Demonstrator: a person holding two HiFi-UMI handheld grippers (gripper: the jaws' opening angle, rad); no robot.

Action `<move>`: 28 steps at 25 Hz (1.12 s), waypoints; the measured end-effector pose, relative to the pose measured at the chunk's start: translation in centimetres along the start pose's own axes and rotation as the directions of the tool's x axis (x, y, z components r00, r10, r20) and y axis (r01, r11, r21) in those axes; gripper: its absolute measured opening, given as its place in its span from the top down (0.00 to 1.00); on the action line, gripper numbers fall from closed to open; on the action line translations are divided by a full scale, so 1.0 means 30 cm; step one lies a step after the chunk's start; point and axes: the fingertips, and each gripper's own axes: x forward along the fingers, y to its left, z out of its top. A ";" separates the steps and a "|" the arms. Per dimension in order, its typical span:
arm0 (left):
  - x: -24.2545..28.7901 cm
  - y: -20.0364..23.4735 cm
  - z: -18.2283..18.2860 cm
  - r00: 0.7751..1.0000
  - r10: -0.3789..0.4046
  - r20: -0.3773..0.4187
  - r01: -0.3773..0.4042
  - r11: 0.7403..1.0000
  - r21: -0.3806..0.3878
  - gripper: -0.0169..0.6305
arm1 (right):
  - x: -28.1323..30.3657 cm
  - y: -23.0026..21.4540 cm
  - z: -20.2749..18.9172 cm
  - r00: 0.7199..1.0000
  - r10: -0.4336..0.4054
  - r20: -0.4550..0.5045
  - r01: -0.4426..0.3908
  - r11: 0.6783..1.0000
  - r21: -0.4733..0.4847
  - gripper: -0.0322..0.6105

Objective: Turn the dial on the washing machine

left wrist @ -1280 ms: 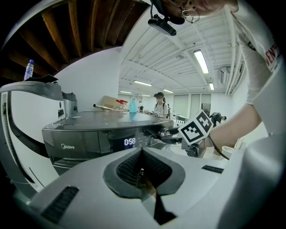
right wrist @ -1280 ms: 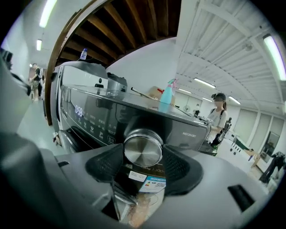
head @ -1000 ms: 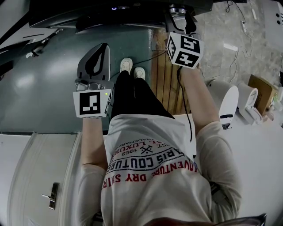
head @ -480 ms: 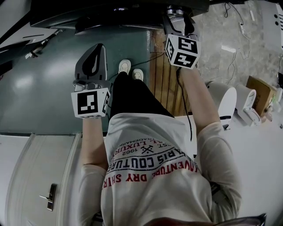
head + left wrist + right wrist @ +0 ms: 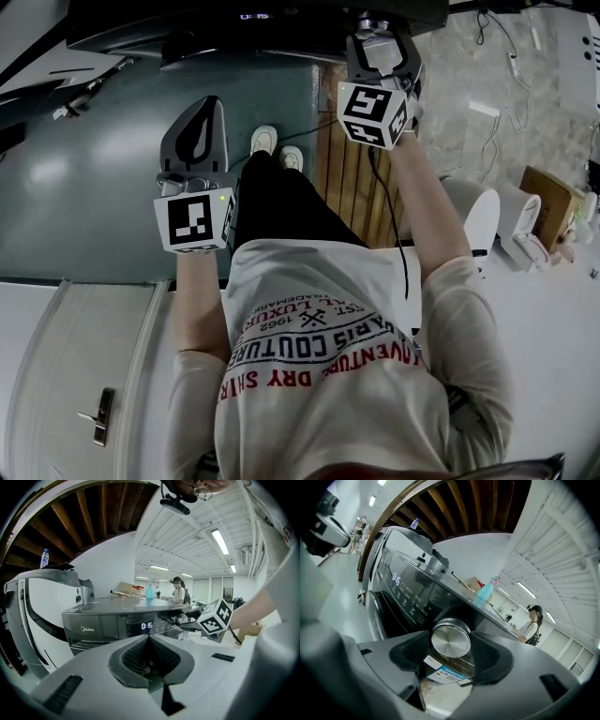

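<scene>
The dark washing machine point(image 5: 253, 28) runs along the top of the head view. Its silver dial point(image 5: 451, 639) sits between the two black pads of my right gripper point(image 5: 452, 651), which press on its sides. From the head view the same dial point(image 5: 375, 21) shows just beyond the right gripper's marker cube point(image 5: 373, 114). My left gripper point(image 5: 208, 108) hangs lower left, away from the machine, jaws together with nothing in them. The left gripper view shows the machine's lit display point(image 5: 146, 626) and the right gripper point(image 5: 183, 619) at the panel.
A white door with a handle point(image 5: 98, 427) lies at lower left. Wooden slats point(image 5: 352, 159), a white appliance point(image 5: 483, 211) and a cardboard box point(image 5: 553, 197) are to the right. A blue spray bottle point(image 5: 485, 592) stands on the machine's top. A person point(image 5: 529, 623) stands far behind.
The right gripper's marker cube has rolled and shifted slightly left while staying at the dial. The left gripper has hardly moved.
</scene>
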 end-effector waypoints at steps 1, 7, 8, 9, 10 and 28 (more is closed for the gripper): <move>-0.003 0.001 -0.004 1.000 0.003 -0.002 -0.003 1.000 -0.002 0.95 | 0.003 -0.001 0.000 1.000 -0.009 -0.004 0.009 1.000 0.006 0.49; -0.011 0.002 -0.019 1.000 0.010 -0.010 -0.010 1.000 -0.009 0.95 | 0.007 -0.013 -0.003 1.000 -0.028 -0.013 0.028 0.997 0.073 0.51; -0.011 0.002 -0.020 1.000 0.010 -0.010 -0.010 1.000 -0.009 0.95 | 0.008 -0.014 -0.004 1.000 -0.020 -0.013 0.021 0.995 0.100 0.51; -0.011 0.003 -0.021 1.000 0.011 -0.010 -0.011 1.000 -0.008 0.95 | 0.009 -0.014 -0.006 1.000 -0.013 -0.013 0.015 0.992 0.128 0.51; -0.012 0.004 -0.020 1.000 0.012 -0.008 -0.012 1.000 -0.008 0.95 | 0.010 -0.014 -0.007 1.000 -0.007 -0.012 0.009 0.988 0.153 0.51; -0.019 -0.020 -0.012 1.000 -0.002 -0.001 0.002 1.000 0.017 0.95 | 0.006 -0.041 -0.021 0.995 0.084 0.051 -0.098 0.876 0.472 0.51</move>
